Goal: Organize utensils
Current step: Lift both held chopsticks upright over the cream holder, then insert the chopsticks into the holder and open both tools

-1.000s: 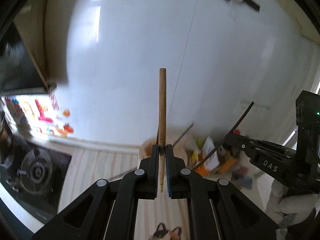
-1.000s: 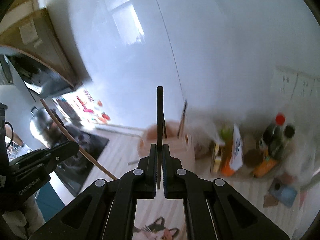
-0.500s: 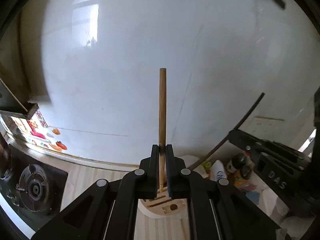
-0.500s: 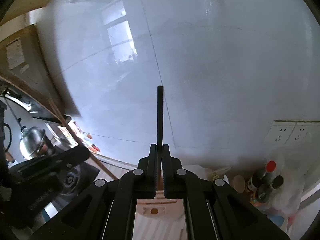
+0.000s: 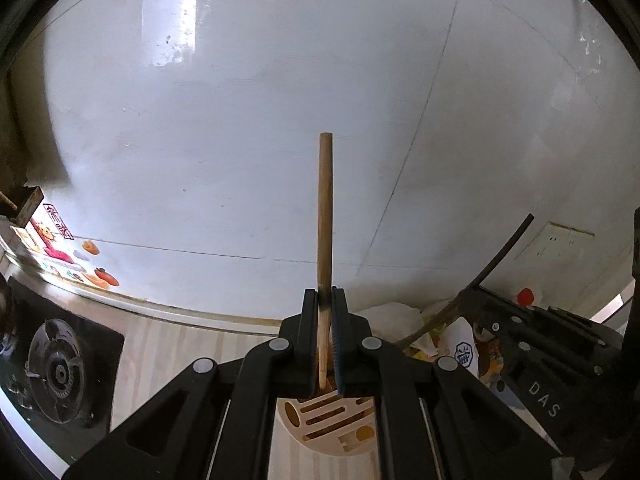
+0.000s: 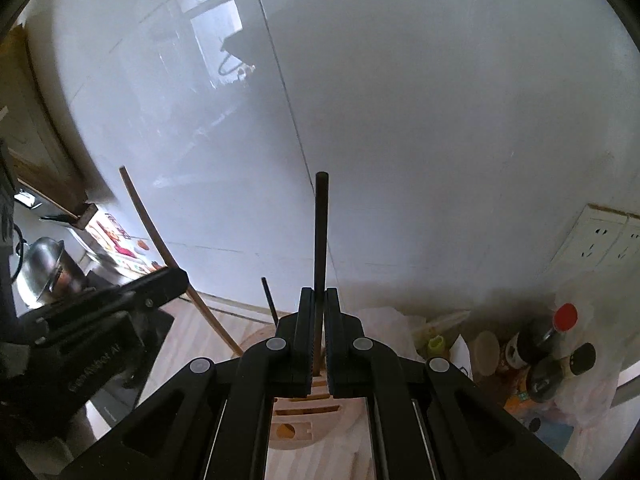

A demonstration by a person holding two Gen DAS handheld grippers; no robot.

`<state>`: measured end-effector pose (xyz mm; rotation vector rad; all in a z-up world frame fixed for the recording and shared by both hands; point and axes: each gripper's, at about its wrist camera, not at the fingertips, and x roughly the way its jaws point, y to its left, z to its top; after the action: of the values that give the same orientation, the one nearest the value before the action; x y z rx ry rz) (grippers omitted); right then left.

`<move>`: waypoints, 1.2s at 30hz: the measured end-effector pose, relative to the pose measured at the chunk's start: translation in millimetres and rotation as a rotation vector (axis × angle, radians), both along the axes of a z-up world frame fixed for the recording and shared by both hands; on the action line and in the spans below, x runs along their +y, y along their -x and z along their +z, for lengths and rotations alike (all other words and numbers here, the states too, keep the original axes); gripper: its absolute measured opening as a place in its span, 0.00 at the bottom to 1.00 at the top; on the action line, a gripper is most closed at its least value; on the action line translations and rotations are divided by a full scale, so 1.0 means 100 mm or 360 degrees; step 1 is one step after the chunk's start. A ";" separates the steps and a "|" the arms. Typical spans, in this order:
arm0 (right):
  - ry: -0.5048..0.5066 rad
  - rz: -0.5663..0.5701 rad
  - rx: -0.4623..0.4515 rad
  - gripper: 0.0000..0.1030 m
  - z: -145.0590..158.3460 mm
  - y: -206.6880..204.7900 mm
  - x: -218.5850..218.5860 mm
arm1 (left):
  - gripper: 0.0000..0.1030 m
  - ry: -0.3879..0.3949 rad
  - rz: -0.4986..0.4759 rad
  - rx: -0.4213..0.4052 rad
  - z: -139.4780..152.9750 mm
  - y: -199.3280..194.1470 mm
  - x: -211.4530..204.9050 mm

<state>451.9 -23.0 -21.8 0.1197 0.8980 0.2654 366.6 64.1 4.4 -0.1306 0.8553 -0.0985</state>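
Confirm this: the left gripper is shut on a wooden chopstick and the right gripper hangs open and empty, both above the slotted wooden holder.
Not quite. The right gripper is not open or empty: the right wrist view shows its jaws shut on a black chopstick. The rest stands: the left gripper is shut on a wooden chopstick, both above the slotted wooden holder.

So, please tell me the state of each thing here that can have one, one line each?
Left gripper: shut on the wooden chopstick.
Right gripper: shut on the black chopstick.
Wooden holder: upright on the counter, slots open.
Second black chopstick: already standing in the holder.
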 end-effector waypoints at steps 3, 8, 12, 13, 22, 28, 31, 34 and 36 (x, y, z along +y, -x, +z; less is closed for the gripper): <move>-0.0009 0.0002 0.0012 0.05 -0.03 -0.03 0.01 | 0.04 0.0004 -0.0003 -0.0003 0.01 0.00 0.00; -0.0003 0.0008 0.0003 0.05 0.00 0.01 0.02 | 0.04 -0.0015 -0.0027 0.0006 0.01 0.03 -0.05; -0.0005 0.0013 0.0015 0.05 -0.01 0.02 0.04 | 0.04 -0.0021 -0.0034 0.0048 -0.03 0.03 -0.05; -0.0005 0.0017 0.0023 0.05 -0.01 0.01 0.04 | 0.05 -0.0006 -0.0031 0.0073 -0.04 0.03 -0.04; -0.0094 0.0025 0.0167 0.28 -0.12 0.00 -0.04 | 0.69 0.0007 0.0107 0.0035 0.11 0.33 0.15; -0.0112 -0.0067 0.0086 0.50 -0.02 0.29 -0.26 | 1.00 -0.0087 0.0247 -0.0068 0.03 0.72 0.30; -0.0091 -0.0139 0.0056 0.58 -0.05 0.52 -0.40 | 1.00 -0.0163 0.0294 -0.0069 -0.13 0.90 0.28; -0.0089 -0.0219 0.0041 0.68 -0.16 0.76 -0.57 | 1.00 -0.0155 0.0295 0.0021 -0.40 1.01 0.24; -0.0109 -0.0261 0.0065 0.69 -0.31 0.91 -0.67 | 1.00 -0.0175 0.0302 0.0092 -0.62 1.08 0.18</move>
<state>361.4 -90.2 -52.7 0.2619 0.9147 0.1415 258.7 82.4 -57.7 -0.1109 0.9002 0.1303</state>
